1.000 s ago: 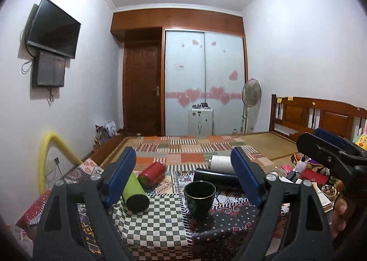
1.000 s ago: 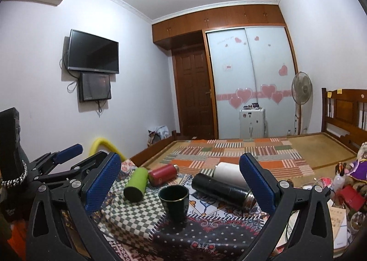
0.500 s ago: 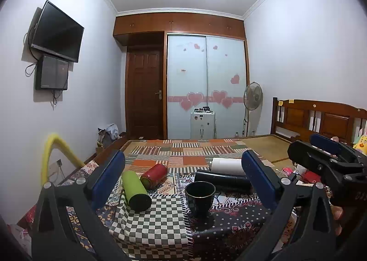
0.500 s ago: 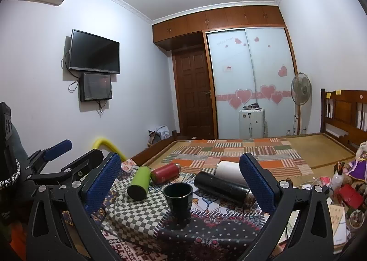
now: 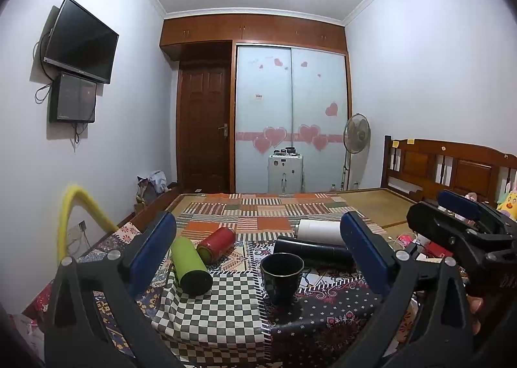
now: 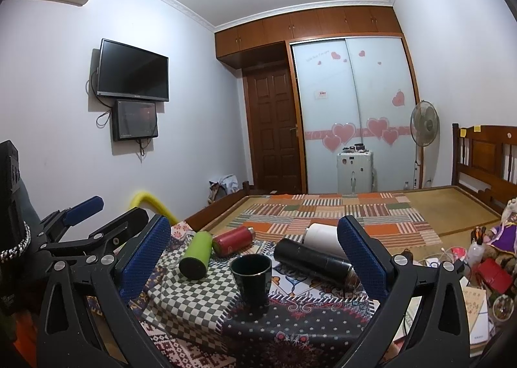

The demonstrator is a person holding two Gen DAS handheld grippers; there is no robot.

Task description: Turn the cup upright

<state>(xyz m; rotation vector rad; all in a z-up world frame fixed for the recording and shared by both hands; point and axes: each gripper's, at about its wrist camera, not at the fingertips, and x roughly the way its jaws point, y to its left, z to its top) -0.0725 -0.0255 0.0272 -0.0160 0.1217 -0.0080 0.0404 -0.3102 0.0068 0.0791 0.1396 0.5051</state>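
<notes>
A dark green cup with a thin gold rim stands upright, mouth up, on the patterned cloth of a small table. It also shows in the right wrist view. My left gripper is open and empty, held back from the cup, which lies between its blue pads. My right gripper is open and empty too, also back from the cup. The right gripper shows at the right edge of the left wrist view, and the left gripper at the left edge of the right wrist view.
Behind the cup lie a green bottle, a red bottle, a black flask and a white bottle, all on their sides. Clutter sits to the right. A bed with a patchwork mat lies beyond.
Both grippers have drawn back and risen a little from the cup. The left gripper's jaws have spread wider. The cup stands unmoved.
</notes>
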